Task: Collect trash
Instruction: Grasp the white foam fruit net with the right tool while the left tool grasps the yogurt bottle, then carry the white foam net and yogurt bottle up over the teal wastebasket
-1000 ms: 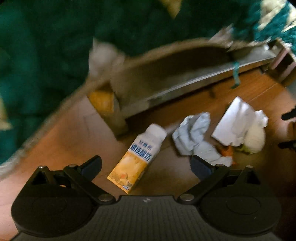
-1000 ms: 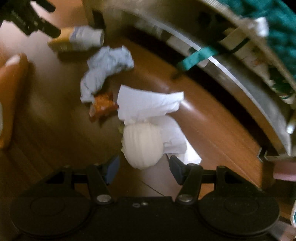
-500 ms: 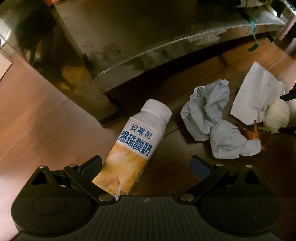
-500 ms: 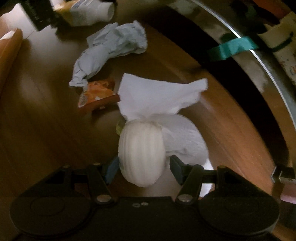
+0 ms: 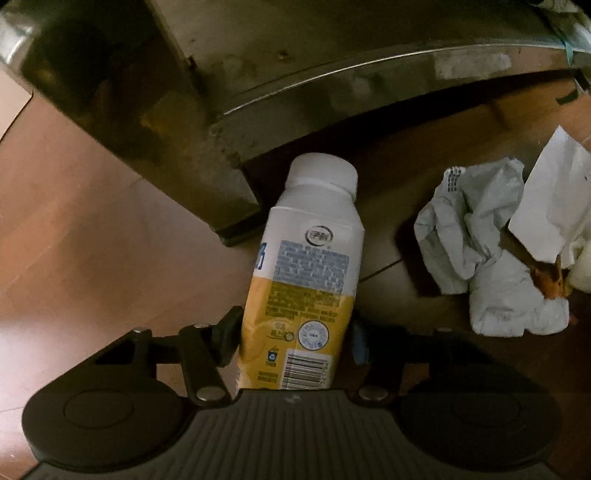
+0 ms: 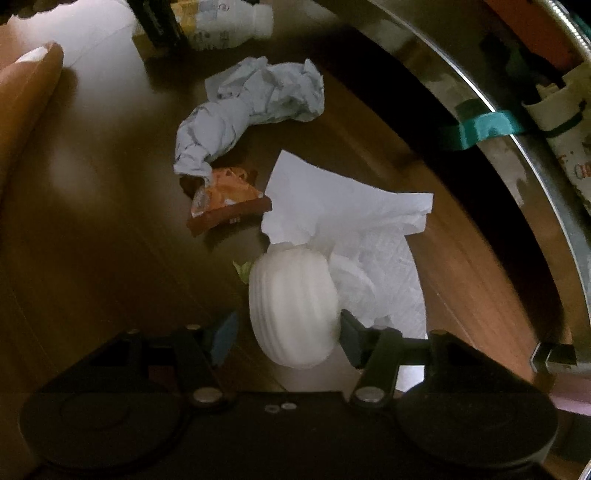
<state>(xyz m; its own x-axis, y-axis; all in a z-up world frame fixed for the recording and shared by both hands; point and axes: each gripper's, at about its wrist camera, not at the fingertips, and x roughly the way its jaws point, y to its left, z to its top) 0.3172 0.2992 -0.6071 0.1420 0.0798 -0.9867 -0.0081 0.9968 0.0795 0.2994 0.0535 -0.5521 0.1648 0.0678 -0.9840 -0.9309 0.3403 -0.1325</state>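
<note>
A white and yellow drink bottle [image 5: 306, 280] lies on the wooden floor. My left gripper [image 5: 293, 338] is shut on its base, both pads against its sides. The bottle also shows in the right wrist view [image 6: 225, 26]. A white ribbed foam cup [image 6: 293, 308] lies between the fingers of my right gripper [image 6: 286, 332]; the right pad touches it, the left pad stands a little off. Crumpled grey paper [image 6: 251, 110], an orange snack wrapper [image 6: 225, 201] and a white tissue [image 6: 354, 229] lie beyond it.
A metal table frame with a low shelf [image 5: 332, 88] stands just behind the trash, its leg [image 5: 229, 199] close to the bottle. A teal strap [image 6: 484, 127] hangs from the shelf rim. Wooden floor [image 5: 92, 240] stretches to the left.
My left gripper moved forward over the bottle and closed on its base. My right gripper moved forward around the foam cup and narrowed toward it.
</note>
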